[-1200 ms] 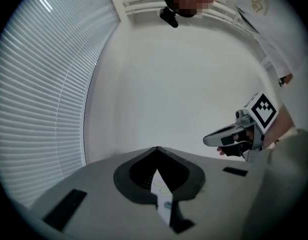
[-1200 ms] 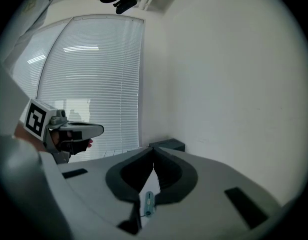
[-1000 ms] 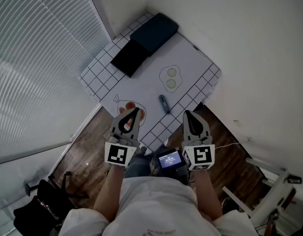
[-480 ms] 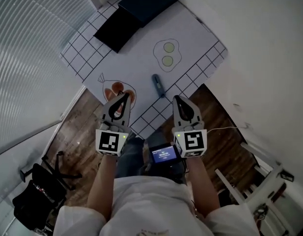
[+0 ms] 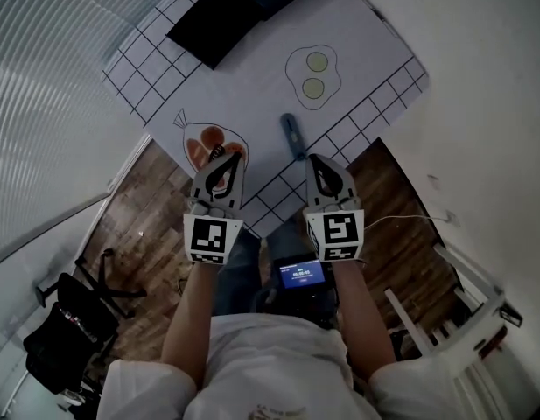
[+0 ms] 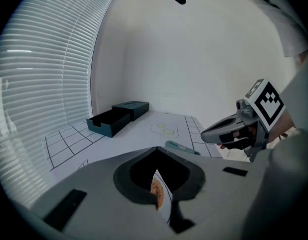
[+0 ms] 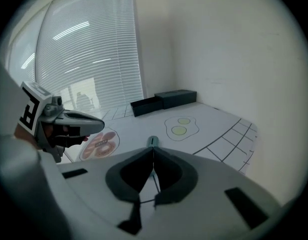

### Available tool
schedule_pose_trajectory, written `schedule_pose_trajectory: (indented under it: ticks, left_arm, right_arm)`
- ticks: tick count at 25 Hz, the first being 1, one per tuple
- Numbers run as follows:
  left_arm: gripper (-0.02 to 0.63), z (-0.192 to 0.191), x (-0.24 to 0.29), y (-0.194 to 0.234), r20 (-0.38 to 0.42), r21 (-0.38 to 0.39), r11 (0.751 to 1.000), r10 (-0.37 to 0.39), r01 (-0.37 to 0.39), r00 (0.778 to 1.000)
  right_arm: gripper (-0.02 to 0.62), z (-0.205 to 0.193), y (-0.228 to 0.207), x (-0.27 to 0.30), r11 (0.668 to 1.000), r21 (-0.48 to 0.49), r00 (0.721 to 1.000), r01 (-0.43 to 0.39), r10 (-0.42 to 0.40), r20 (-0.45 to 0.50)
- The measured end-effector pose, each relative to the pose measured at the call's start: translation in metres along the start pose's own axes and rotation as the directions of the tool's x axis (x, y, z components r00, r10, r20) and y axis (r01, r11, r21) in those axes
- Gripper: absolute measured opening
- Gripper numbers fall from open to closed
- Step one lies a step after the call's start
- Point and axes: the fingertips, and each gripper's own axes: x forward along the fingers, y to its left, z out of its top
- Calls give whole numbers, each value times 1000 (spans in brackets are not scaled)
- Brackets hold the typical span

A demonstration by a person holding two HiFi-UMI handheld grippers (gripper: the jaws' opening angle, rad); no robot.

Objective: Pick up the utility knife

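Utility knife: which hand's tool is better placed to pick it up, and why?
Right. The utility knife lies just ahead of the right tool, in line with its closed jaws; the left tool sits aside over the printed picture.

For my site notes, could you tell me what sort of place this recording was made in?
Probably a corner of a home room or small office, set up for recording: slatted window blinds, a wood-plank floor, and a printed grid mat laid out as a work surface against bare white walls.

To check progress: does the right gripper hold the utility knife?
No, the utility knife lies on the mat beyond the shut right gripper.
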Motion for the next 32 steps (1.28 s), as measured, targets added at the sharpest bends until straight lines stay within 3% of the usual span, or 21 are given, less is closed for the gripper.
schedule_pose_trajectory:
  ticks: [8,10,12,16,19,24,28,32]
  left_arm:
    - [6,-20,10,-1,-52,3,1000,-12,13,999]
    - [6,-23,10,-2,-59,0,1000,-23,23,998]
    - [6,-24,12,-3,-61,-3,999,-37,36,997]
    - [6,-25,15,-3,-64,-1,998,-60,60,996]
    - [6,-24,17,-5,-68,-1,997,-78,78,995]
    - [6,-26,20,-1,-68,-11,996,-88,87,994]
    - [6,-26,18,-1,-66,-16,996,-90,89,994]
    - [6,-25,15,1,-66,-15,996,-93,92,993]
  right_arm:
    - [10,-18,1,27,1000,29,998,10,-8,-67]
    - [100,-23,5,32,999,42,995,-6,10,-95]
    - [151,-26,8,37,999,36,992,-11,16,-123]
    - [192,-28,14,46,1000,-26,985,6,-11,-175]
    - [197,-34,14,48,998,-58,973,25,-37,-227]
    - [196,-34,13,51,1000,-20,961,18,-22,-274]
    - [143,-33,11,52,1000,-12,956,26,-28,-291]
    - [137,-33,11,51,1000,-20,955,13,-18,-295]
